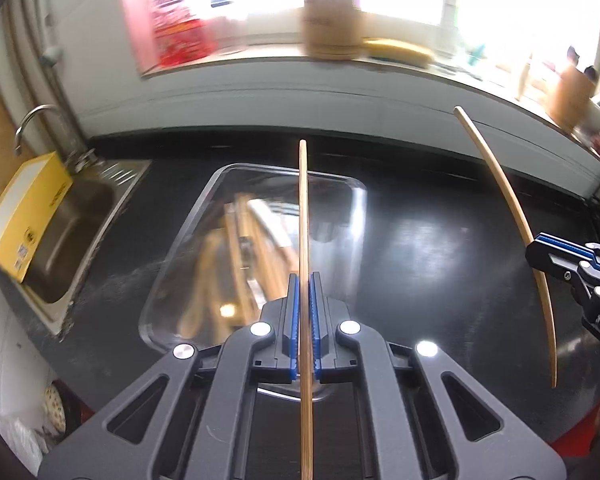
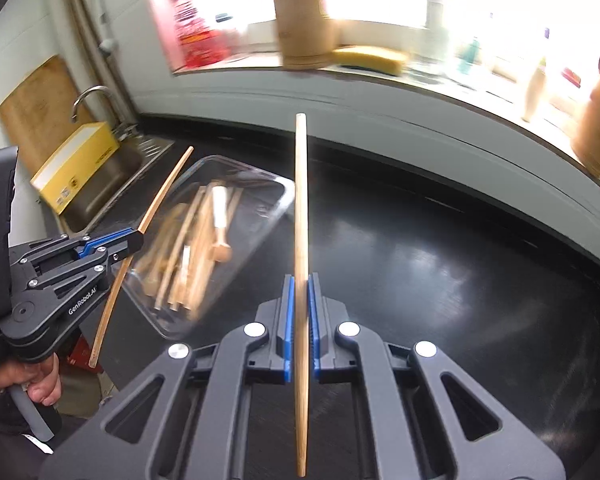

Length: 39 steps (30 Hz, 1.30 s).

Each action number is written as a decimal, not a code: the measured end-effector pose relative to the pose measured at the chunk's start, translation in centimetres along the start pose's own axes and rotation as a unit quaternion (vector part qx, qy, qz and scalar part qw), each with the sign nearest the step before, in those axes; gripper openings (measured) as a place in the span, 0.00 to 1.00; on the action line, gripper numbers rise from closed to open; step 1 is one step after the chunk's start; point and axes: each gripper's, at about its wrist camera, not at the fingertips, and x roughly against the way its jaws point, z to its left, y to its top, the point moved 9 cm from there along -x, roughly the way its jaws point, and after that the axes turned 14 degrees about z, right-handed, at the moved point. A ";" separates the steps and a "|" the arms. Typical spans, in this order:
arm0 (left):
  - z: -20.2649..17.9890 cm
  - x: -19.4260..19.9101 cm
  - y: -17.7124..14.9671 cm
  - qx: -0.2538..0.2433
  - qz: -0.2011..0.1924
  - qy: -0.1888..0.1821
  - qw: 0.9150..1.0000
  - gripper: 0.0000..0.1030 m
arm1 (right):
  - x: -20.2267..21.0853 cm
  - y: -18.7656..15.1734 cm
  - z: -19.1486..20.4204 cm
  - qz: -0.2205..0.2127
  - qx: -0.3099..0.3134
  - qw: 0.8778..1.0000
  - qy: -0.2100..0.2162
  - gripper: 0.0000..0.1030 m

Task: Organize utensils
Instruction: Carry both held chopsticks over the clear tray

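Note:
My left gripper is shut on a wooden chopstick and holds it above a clear glass tray on the black counter. My right gripper is shut on a second wooden chopstick, to the right of the tray. The tray holds several wooden utensils. The right gripper with its chopstick shows at the right of the left wrist view. The left gripper with its chopstick shows at the left of the right wrist view, beside the tray.
A steel sink with a faucet and a yellow box lies left of the tray. A windowsill behind holds a brown cylinder, a yellow sponge and a red package. A wooden cutting board leans by the sink.

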 end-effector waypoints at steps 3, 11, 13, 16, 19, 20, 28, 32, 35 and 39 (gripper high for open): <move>2.8 -0.4 -0.1 0.016 0.004 0.010 1.000 0.04 | -1.5 1.9 3.3 0.007 0.017 1.000 0.020 0.07; 8.9 -1.7 0.0 0.039 0.018 0.023 0.999 0.04 | -4.0 4.7 8.7 0.022 0.037 0.998 0.051 0.07; 9.7 -2.0 0.1 0.039 0.021 0.021 0.999 0.04 | -4.5 5.1 9.4 0.027 0.037 0.998 0.054 0.07; 10.1 -2.7 0.3 0.035 0.027 0.015 0.999 0.04 | -5.3 5.6 9.8 0.036 0.031 0.997 0.056 0.07; 10.1 -3.5 0.6 0.028 0.034 0.007 0.999 0.04 | -6.1 6.1 10.0 0.045 0.023 0.997 0.058 0.07; 10.1 -3.8 0.8 0.026 0.036 0.003 0.999 0.04 | -6.3 6.2 10.0 0.048 0.021 0.997 0.057 0.07; 8.9 -6.8 1.9 0.014 0.060 -0.028 0.998 0.04 | -9.1 7.2 9.7 0.085 -0.005 0.993 0.078 0.07; 8.8 -8.0 2.7 0.013 0.066 -0.035 0.997 0.04 | -10.5 7.8 9.9 0.101 -0.006 0.991 0.086 0.07; 8.6 -8.8 3.1 0.013 0.072 -0.037 0.997 0.04 | -11.7 8.2 9.9 0.113 -0.009 0.989 0.094 0.07; 8.6 -10.2 3.5 0.014 0.086 -0.045 0.995 0.04 | -13.1 8.4 9.8 0.131 -0.018 0.986 0.105 0.07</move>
